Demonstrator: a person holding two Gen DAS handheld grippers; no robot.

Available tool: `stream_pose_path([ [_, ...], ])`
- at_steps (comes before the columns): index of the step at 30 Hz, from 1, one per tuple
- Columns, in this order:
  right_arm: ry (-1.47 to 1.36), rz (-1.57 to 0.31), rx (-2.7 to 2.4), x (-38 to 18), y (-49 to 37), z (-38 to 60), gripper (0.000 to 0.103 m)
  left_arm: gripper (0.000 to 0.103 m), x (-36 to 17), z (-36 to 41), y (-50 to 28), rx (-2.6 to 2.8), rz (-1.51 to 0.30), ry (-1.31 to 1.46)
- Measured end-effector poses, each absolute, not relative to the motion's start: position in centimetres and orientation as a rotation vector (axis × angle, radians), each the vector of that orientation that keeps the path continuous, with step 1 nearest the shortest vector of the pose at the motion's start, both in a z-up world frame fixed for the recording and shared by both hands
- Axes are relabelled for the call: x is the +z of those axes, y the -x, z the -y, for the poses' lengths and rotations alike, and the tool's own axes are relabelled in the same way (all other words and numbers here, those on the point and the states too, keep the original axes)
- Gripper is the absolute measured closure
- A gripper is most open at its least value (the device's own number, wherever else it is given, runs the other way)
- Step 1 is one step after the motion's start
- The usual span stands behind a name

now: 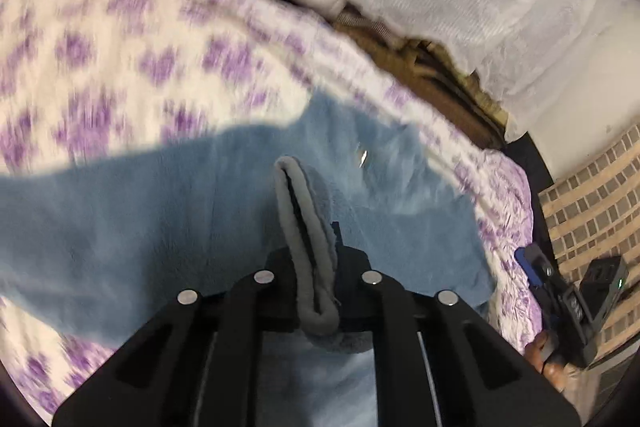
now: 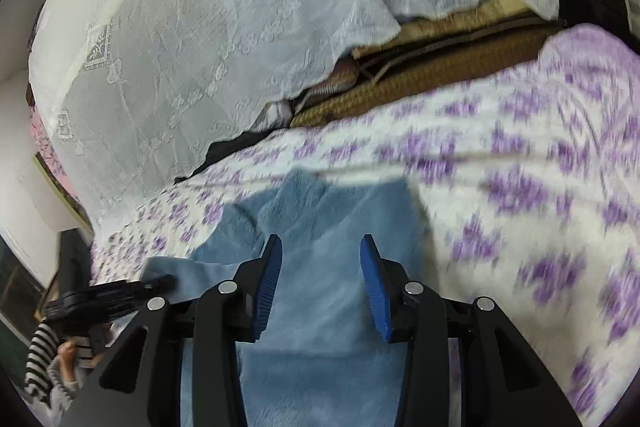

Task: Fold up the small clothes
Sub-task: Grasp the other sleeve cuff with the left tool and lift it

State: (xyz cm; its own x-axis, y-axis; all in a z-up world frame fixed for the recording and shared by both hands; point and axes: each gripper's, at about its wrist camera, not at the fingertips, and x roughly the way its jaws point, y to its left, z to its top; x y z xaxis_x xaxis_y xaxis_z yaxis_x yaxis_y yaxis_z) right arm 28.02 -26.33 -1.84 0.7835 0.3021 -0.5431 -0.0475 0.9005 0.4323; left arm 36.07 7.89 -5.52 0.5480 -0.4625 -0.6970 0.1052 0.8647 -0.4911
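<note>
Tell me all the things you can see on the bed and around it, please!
Fleece garment: one, blue, spread on the bedspread; its grey-trimmed edge is pinched in the left gripper.
Bedspread: one, white with purple flowers, covering the bed under the garment.
Lace cloth: one, white, draped over things behind the bed.
Woven mats: a stack, brown, number unclear, between the bedspread and the lace cloth.
Brick-pattern surface: one, tan and grey, far right in the left wrist view.
Left gripper: one, black, shut on the trim.
Right gripper: one, black with blue pads, open above the garment.
</note>
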Motion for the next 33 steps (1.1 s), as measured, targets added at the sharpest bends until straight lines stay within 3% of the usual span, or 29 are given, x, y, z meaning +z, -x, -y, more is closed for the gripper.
stream_pose_path([
  [3, -0.398, -0.648, 0.167, -1.4, -30.4, 26.7, 0.062, 0.092, -5.8, -7.9, -36.0, -0.286, -0.897, 0.38],
  [7, -0.361, -0.758, 0.136, -4.3, -34.1, 26.3, 0.077, 0.083, -11.0, -7.9, -36.6, -0.166, -0.972, 0.299],
  [8, -0.34, -0.834, 0.119, -6.1, -35.5, 26.0, 0.087, 0.083, -11.3, -8.0, -36.4, -0.183, -0.937, 0.306],
  [11, -0.375, -0.933, 0.078, -9.8, -37.6, 26.7, 0.095, 0.081, -10.7, -7.9, -36.6, -0.187, -0.94, 0.297],
  [18, -0.338, -0.846, 0.148, -6.1, -32.0, 27.3, 0.092, 0.08, -10.9, -8.9, -36.8, -0.219, -0.935, 0.356],
  [25, -0.216, -0.92, 0.134, -8.4, -28.5, 25.9, 0.093, 0.079, -10.5, -8.8, -35.6, -0.207, -0.947, 0.325],
  [26, -0.217, -0.897, 0.132, -7.4, -28.4, 25.8, 0.09, 0.073, -9.9, -9.1, -35.0, -0.204, -0.937, 0.332],
  [27, -0.2, -0.871, 0.139, -6.6, -28.2, 25.4, 0.09, 0.057, -9.3, -9.3, -34.5, -0.206, -0.921, 0.339],
  [29, -0.147, -0.831, 0.154, -5.2, -28.6, 24.2, 0.09, 0.04, -7.6, -9.3, -33.6, -0.196, -0.862, 0.342],
  [33, -0.162, -0.877, 0.154, -5.3, -33.5, 22.8, 0.09, 0.032, -5.2, -7.0, -33.3, -0.262, -0.807, 0.286],
])
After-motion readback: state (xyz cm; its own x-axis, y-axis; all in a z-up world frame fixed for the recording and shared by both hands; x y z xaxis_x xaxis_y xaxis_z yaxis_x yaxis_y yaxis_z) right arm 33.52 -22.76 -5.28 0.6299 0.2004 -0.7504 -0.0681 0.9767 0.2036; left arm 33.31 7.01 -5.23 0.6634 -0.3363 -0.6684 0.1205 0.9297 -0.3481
